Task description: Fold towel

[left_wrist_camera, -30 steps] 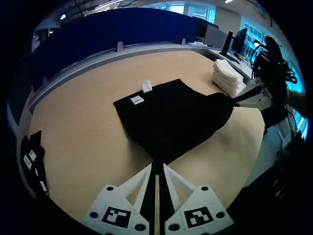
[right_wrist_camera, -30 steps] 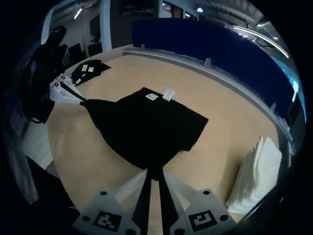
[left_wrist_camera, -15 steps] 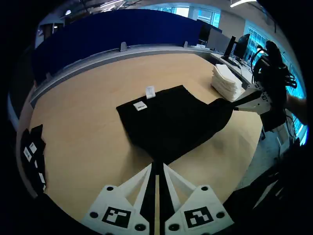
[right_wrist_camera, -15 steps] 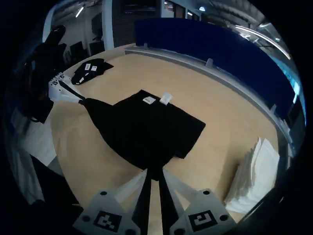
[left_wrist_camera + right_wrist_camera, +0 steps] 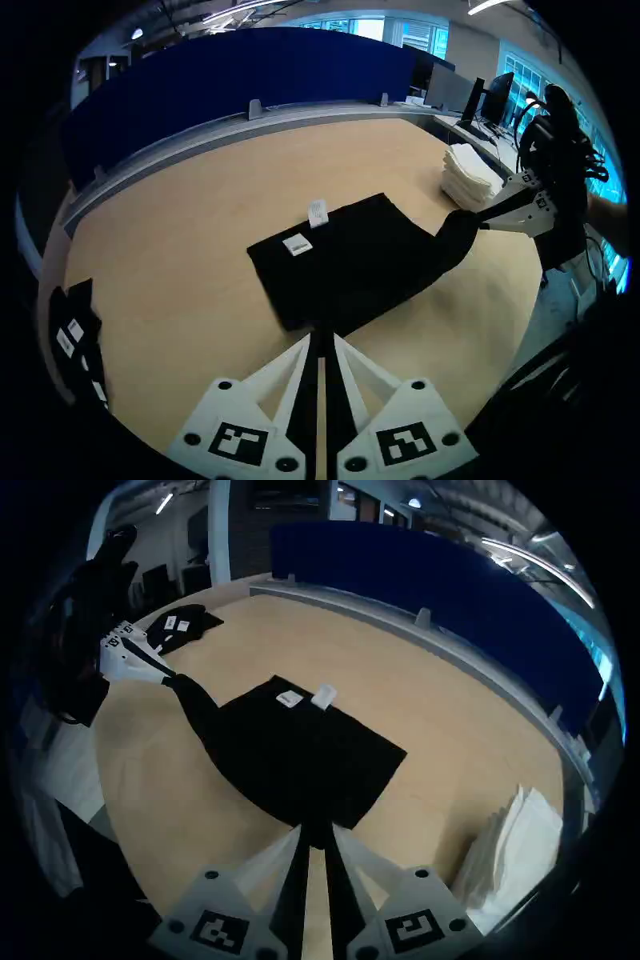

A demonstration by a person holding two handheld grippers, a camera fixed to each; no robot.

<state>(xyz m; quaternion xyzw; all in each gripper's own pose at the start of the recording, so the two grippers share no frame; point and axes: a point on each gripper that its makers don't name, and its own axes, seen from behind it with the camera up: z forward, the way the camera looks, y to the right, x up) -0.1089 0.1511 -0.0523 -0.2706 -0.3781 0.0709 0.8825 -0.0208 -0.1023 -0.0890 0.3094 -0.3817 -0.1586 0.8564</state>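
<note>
**Black towel being held by two corners over the wooden table**

A black towel (image 5: 352,256) is being held at two of its corners, one by each gripper. In the left gripper view, the left gripper (image 5: 322,332) is being shown from behind, its two fingers pressed together on the near corner of the cloth, with no gap visible between them. In the same view the right gripper (image 5: 479,226) is being seen farther off on the right, its tips pinched on another corner, which is being held up off the table (image 5: 184,240). From that corner the cloth is being drawn down in a taut slope.

In the right gripper view, the right gripper's fingers are likewise being shown closed on the towel's near corner. The left gripper is being seen there at the left, clamped on the other held corner.

The far part of the towel is lying flat near the middle of the tabletop. Two small white tags (image 5: 318,212) are being displayed at its far edge, one lying on the cloth and one standing at the rim.

A stack of white towels (image 5: 472,172) is resting near the table's edge, well apart from the black towel. A few dark folded cloths (image 5: 76,344) with white tags are lying at the opposite side of the table. The table is being bounded at the back by a blue partition (image 5: 240,72).
</note>
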